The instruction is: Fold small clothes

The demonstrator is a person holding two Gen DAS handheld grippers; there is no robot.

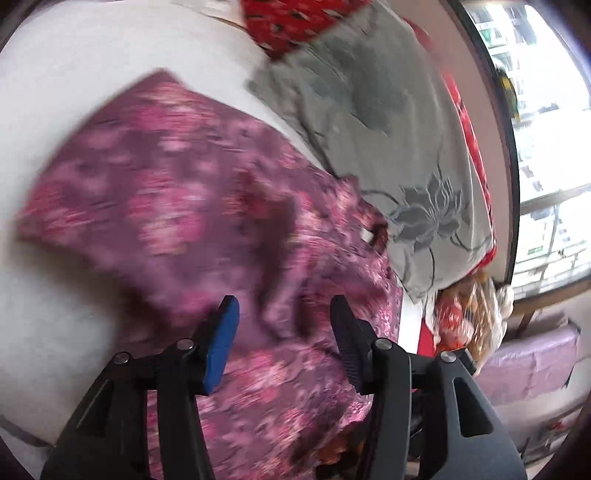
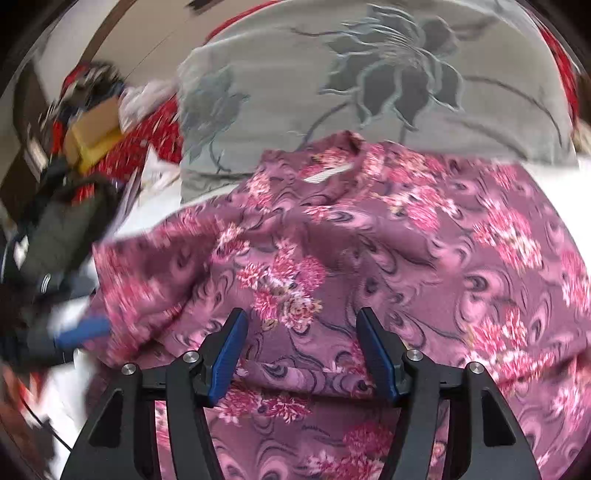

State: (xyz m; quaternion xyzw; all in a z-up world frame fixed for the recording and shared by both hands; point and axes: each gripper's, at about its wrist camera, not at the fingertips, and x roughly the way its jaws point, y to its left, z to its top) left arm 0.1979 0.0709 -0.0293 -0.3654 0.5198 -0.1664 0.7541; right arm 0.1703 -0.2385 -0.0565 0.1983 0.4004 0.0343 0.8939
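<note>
A purple garment with pink flowers (image 1: pixel 177 206) lies spread on a white surface (image 1: pixel 74 88). My left gripper (image 1: pixel 284 314) is open just above the garment's near part, nothing between its fingers. The same garment (image 2: pixel 369 258) fills the right wrist view, its neckline (image 2: pixel 332 166) at the far side. My right gripper (image 2: pixel 301 328) is open and empty over the garment's near part. The left gripper shows blurred at the left of the right wrist view (image 2: pixel 81 332), at the garment's left edge.
A grey pillow with a dark flower print (image 1: pixel 388 147) lies just beyond the garment, also in the right wrist view (image 2: pixel 369 81). Red patterned cloth (image 1: pixel 295 18) lies behind it. A window (image 1: pixel 546 147) is at the right. Bags and a cardboard box (image 2: pixel 92 122) clutter the left.
</note>
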